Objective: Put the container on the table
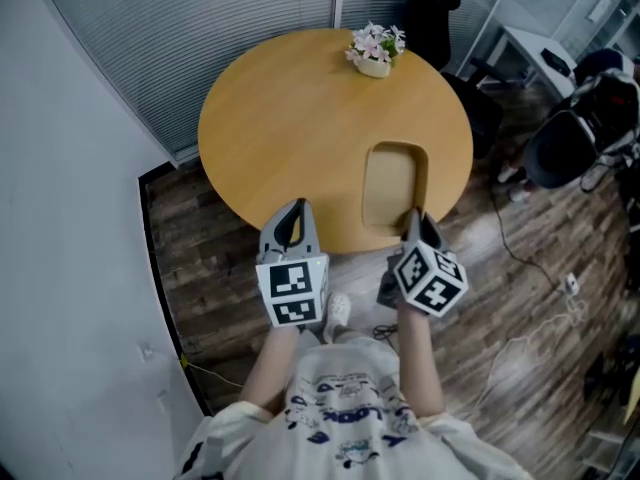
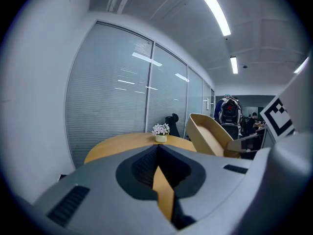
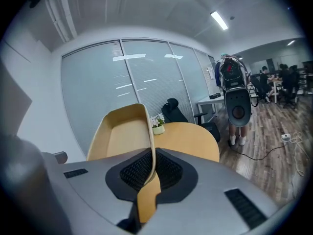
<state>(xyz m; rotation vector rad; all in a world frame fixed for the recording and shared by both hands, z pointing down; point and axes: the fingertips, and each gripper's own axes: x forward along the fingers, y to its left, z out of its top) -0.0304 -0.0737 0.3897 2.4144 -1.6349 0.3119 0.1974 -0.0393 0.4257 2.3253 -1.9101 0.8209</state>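
Note:
A tan rectangular container (image 1: 393, 184) hangs tilted over the near right part of the round wooden table (image 1: 290, 118). My right gripper (image 1: 415, 224) is shut on its near rim. In the right gripper view the container's wall (image 3: 146, 146) runs between the shut jaws of that gripper (image 3: 146, 180). My left gripper (image 1: 291, 218) sits at the table's near edge, to the left of the container, jaws together and holding nothing. The left gripper view looks past the left gripper (image 2: 159, 173) to the raised container (image 2: 210, 136) on the right.
A small pot of flowers (image 1: 375, 50) stands at the table's far edge. Blinds on a glass wall (image 1: 200, 8) run behind the table. Office chairs (image 1: 560, 148) and floor cables (image 1: 540, 268) lie to the right. A person (image 3: 237, 131) stands beyond the table.

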